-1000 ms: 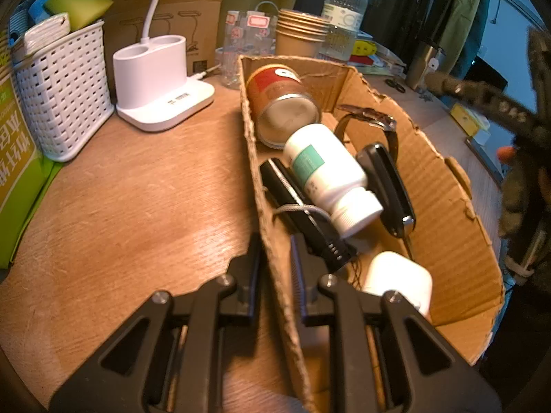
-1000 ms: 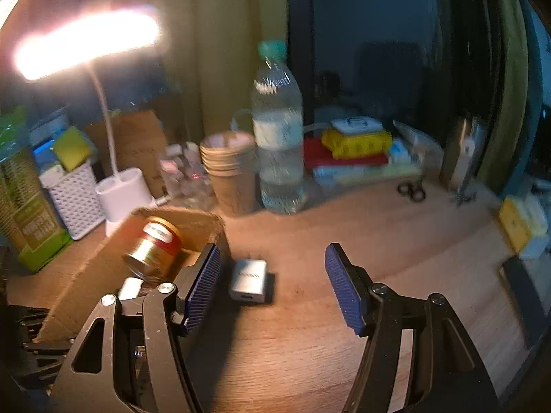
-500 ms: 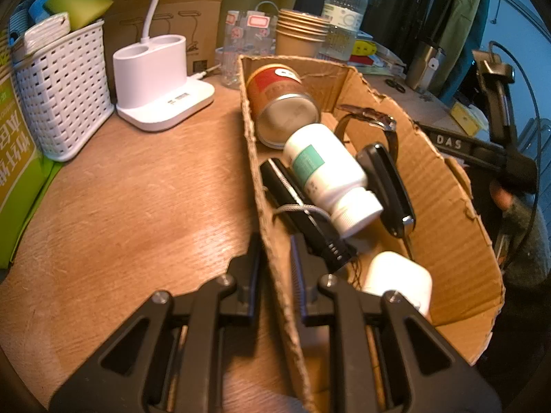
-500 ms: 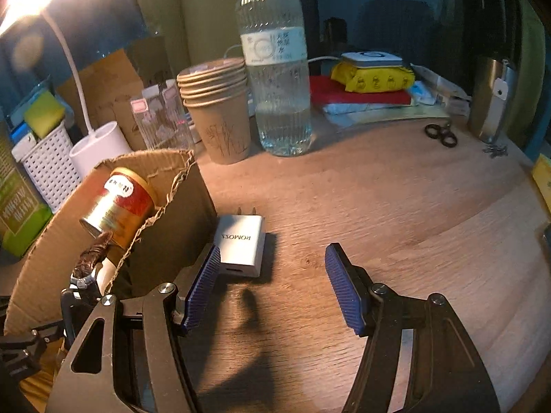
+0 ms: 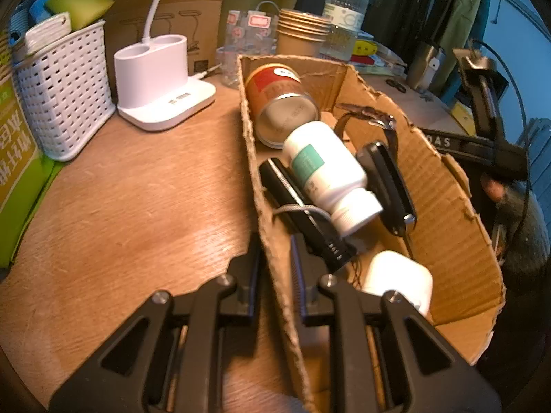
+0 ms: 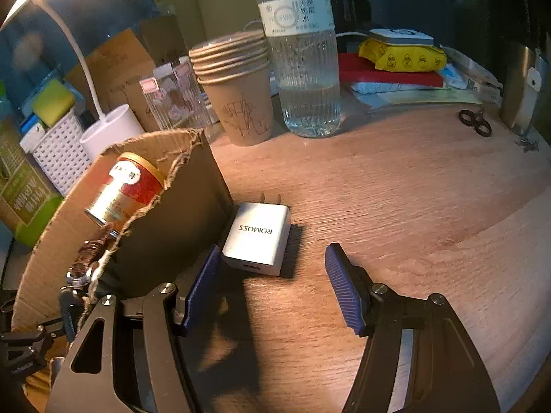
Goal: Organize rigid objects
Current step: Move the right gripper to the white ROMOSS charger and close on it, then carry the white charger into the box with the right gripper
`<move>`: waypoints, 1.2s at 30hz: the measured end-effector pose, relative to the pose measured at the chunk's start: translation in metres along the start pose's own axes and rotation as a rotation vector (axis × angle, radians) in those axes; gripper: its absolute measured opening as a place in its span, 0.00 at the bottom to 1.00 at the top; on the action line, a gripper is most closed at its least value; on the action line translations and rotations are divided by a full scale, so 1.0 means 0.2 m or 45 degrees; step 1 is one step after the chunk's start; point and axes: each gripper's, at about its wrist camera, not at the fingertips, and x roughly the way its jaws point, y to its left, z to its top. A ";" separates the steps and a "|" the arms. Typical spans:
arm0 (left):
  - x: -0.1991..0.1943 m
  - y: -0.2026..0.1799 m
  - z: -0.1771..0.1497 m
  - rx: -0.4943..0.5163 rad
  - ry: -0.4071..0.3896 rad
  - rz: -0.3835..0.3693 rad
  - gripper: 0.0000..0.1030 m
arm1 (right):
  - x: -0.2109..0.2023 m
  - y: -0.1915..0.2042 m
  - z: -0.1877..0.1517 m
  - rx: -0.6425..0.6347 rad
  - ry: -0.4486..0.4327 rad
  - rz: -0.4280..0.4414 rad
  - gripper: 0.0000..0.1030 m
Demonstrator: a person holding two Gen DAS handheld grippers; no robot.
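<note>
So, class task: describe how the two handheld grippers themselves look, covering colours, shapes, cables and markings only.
Both are black, with angular arms pierced by triangular cut-outs and silver pivot bolts. The right gripper has ribbed blue pads on its fingers. The left gripper's pads look ribbed and dark. In the left view, the right one's black handle shows white letters "DAS", a thin black cable and a grey-green sleeve.

A lived-in home desk: a round wooden tabletop (image 6: 396,189) crowded around a clear ribbed plastic water bottle (image 6: 303,65). Stacked brown paper cups (image 6: 237,86) stand just left of it, a white lattice plastic basket (image 5: 65,93) further left, hanging coats (image 5: 430,7) behind.
</note>
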 end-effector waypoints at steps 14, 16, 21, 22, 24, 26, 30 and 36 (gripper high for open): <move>0.00 0.00 0.00 0.000 0.000 0.002 0.17 | 0.04 0.01 0.05 -0.053 -0.002 -0.161 0.65; 0.00 0.00 0.00 0.000 0.000 0.002 0.17 | 0.06 0.00 0.07 -0.064 0.010 -0.164 0.65; 0.00 0.00 0.00 0.000 0.000 0.002 0.17 | 0.10 0.00 0.11 -0.106 0.012 -0.168 0.64; 0.00 0.00 0.00 0.000 0.000 0.002 0.17 | 0.11 0.00 0.12 -0.113 0.017 -0.166 0.64; 0.00 0.00 0.00 0.000 0.000 0.002 0.17 | 0.12 0.00 0.12 -0.118 0.036 -0.156 0.55; 0.00 0.00 0.00 0.000 0.000 0.002 0.17 | 0.11 0.02 0.11 -0.138 0.027 -0.150 0.41; -0.01 0.00 0.00 0.000 0.000 0.001 0.17 | 0.10 0.03 0.09 -0.133 0.020 -0.173 0.36; -0.01 0.00 0.00 0.000 0.000 0.002 0.17 | -0.01 0.02 0.05 -0.095 -0.048 -0.172 0.36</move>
